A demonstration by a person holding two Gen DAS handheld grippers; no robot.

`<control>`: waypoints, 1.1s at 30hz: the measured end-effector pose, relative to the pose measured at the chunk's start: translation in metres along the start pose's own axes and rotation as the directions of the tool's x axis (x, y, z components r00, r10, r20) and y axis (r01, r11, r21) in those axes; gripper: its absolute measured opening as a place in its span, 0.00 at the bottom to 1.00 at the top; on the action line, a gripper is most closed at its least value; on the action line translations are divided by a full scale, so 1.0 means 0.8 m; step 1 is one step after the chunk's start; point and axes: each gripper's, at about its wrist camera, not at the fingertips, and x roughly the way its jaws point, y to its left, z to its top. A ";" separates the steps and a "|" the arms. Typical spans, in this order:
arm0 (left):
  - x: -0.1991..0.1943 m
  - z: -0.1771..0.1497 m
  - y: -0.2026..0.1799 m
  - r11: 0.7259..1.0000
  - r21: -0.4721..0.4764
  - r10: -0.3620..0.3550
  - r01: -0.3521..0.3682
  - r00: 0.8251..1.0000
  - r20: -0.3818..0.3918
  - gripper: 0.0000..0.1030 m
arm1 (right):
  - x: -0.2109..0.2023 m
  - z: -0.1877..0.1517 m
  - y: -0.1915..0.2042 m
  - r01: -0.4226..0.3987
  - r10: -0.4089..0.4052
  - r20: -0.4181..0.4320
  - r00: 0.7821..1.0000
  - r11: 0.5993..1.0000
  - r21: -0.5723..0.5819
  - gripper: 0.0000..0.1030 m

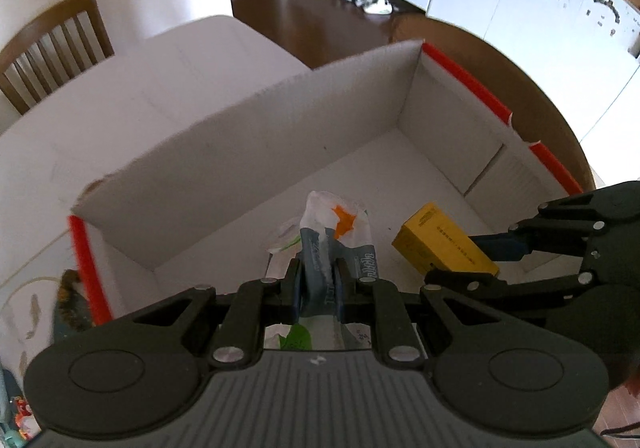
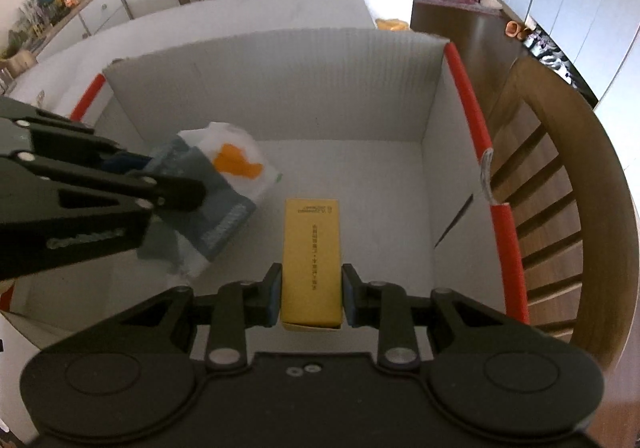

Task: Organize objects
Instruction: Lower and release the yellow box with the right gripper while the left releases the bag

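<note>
- While both grippers hang over the open cardboard box (image 2: 280, 87), each carries one item: the step in hand looks like lowering both loads into it.
- Pressed tight, the left gripper (image 1: 318, 284) pinches a soft plastic packet (image 1: 332, 232), which hangs above the box floor toward the left wall.
- Beside it, the right gripper (image 2: 311, 296) clamps a yellow carton (image 2: 312, 260) across its sides, nearer the red-edged right wall.
- Next, I judge, each should settle onto bare floor, kept apart, before its jaws spread.
</note>
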 end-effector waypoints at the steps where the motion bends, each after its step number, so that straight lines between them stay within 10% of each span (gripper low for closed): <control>1: 0.004 0.000 -0.001 1.000 0.000 -0.002 0.002 1.000 -0.013 0.15 | 0.003 0.001 0.002 0.004 -0.004 -0.009 1.000 1.000 0.000 0.27; 16: 0.033 0.005 0.002 1.000 0.006 -0.011 0.012 0.994 -0.105 0.16 | 0.029 0.003 0.016 0.023 -0.024 -0.095 0.995 1.000 -0.010 0.28; 33: -0.016 -0.002 0.006 0.999 -0.028 -0.017 0.017 1.000 0.007 0.20 | -0.022 0.003 0.013 -0.006 0.006 0.006 1.000 1.000 0.010 0.31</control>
